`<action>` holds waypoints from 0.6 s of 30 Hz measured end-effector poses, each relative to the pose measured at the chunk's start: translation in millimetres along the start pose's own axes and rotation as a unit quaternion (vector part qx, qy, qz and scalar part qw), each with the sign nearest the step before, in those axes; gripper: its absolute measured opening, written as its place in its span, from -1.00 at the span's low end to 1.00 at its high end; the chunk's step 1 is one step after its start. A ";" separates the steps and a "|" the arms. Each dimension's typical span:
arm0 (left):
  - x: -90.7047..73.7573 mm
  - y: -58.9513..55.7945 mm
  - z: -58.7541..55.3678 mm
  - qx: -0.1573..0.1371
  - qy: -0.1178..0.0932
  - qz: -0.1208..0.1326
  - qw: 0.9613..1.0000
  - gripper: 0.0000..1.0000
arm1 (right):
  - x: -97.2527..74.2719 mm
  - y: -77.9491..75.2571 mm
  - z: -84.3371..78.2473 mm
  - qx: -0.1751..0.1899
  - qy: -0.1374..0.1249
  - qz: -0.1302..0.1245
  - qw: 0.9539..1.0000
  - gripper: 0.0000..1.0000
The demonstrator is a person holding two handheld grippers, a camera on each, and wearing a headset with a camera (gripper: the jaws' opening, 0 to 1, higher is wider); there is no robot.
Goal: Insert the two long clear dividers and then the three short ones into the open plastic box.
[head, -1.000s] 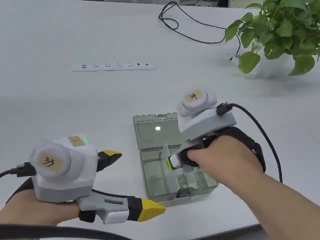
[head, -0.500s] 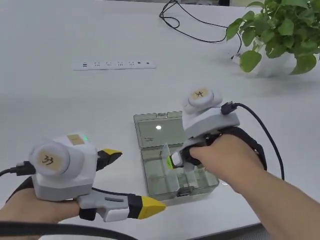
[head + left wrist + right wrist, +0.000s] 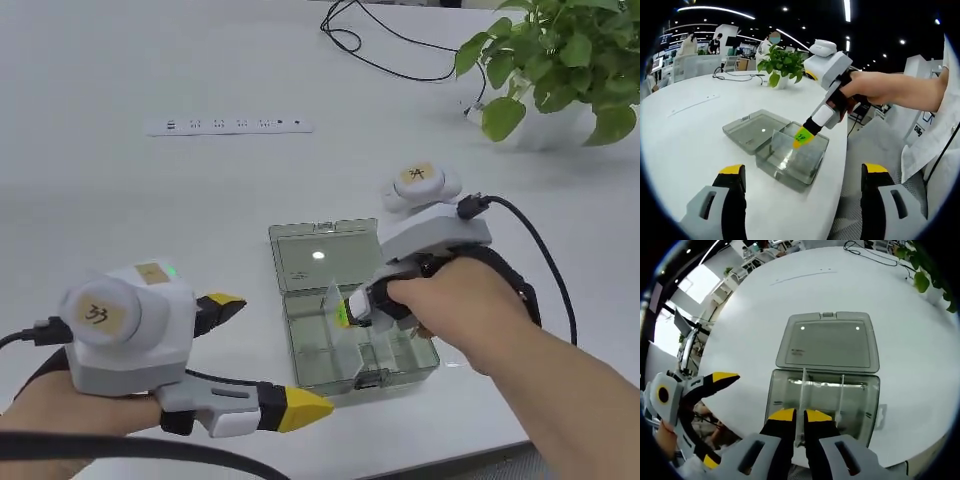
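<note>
right gripper point(image 3: 344, 316) tilted lower, divider point(image 3: 802, 384) still pinched (upright); box point(image 3: 293, 345) unmoved

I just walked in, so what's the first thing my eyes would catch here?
First, the right gripper, its yellow-tipped jaws pinched on a clear divider standing in the open plastic box at the centre. Then the left gripper, wide open, to the box's left, and the leafy green plant at the far right.
</note>
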State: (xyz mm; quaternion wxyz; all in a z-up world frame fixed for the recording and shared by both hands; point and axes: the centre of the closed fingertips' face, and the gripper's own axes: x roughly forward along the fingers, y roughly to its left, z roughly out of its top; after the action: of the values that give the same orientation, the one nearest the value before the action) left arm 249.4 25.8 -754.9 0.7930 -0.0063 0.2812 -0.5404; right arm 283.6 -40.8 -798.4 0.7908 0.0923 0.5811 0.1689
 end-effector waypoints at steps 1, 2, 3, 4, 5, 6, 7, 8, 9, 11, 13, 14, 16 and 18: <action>0.0 0.0 0.0 0.000 0.000 0.000 1.000 0.96 | -0.1 -0.3 0.1 0.002 -0.001 0.001 1.000 -0.86; 0.1 0.0 0.2 0.000 0.000 0.000 1.000 0.96 | -0.2 -0.6 0.4 0.006 -0.001 0.003 1.000 -0.86; 0.2 -0.1 0.2 -0.001 0.000 0.000 1.000 0.96 | -0.3 -0.5 0.3 0.011 -0.002 0.006 1.000 -0.86; 0.4 -0.4 0.4 -0.001 -0.001 -0.001 1.000 0.96 | -0.5 -0.9 0.3 0.015 -0.003 0.008 1.000 -0.86; 0.5 -0.5 0.6 -0.001 -0.001 -0.001 1.000 0.96 | -0.5 -1.2 0.1 0.023 -0.004 0.012 1.000 -0.86; 0.6 -0.5 0.8 0.000 -0.001 -0.001 1.000 0.96 | -0.6 -1.6 0.1 0.027 -0.005 0.014 1.000 -0.86; 0.6 -0.6 1.0 0.000 -0.002 -0.001 1.000 0.96 | -1.2 -1.3 -0.3 0.032 -0.007 0.018 0.999 -0.86; 0.6 -0.7 1.2 -0.001 -0.002 -0.001 1.000 0.96 | -1.3 -0.9 -0.6 0.033 -0.008 0.019 0.999 -0.86; 0.8 -0.9 1.3 0.000 -0.002 -0.001 1.000 0.96 | -0.8 -0.8 -0.7 0.034 -0.010 0.019 0.999 -0.86; 1.3 -1.6 0.9 0.000 -0.001 -0.002 1.000 0.96 | -0.3 -0.3 0.1 0.034 -0.012 0.020 0.999 -0.86; 1.7 -2.1 0.3 0.002 0.001 -0.004 1.000 0.96 | -0.3 -0.4 0.2 0.036 -0.012 0.021 0.999 -0.86; 1.8 -2.2 0.2 0.002 0.001 -0.004 1.000 0.96 | -0.4 -0.6 0.3 0.038 -0.012 0.022 0.999 -0.86; 1.9 -2.1 0.7 0.001 0.000 -0.004 1.000 0.95 | -0.2 -2.0 0.4 0.045 -0.013 0.025 0.999 -0.86; 1.8 -1.7 1.0 0.001 0.000 -0.003 1.000 0.95 | -0.9 -1.1 0.0 0.049 -0.014 0.026 0.998 -0.86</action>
State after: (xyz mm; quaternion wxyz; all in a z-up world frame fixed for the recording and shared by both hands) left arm 248.9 23.3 -754.2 0.7913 -0.0070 0.2805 -0.5432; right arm 283.5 -42.1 -798.0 0.7886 0.1484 0.5748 0.1600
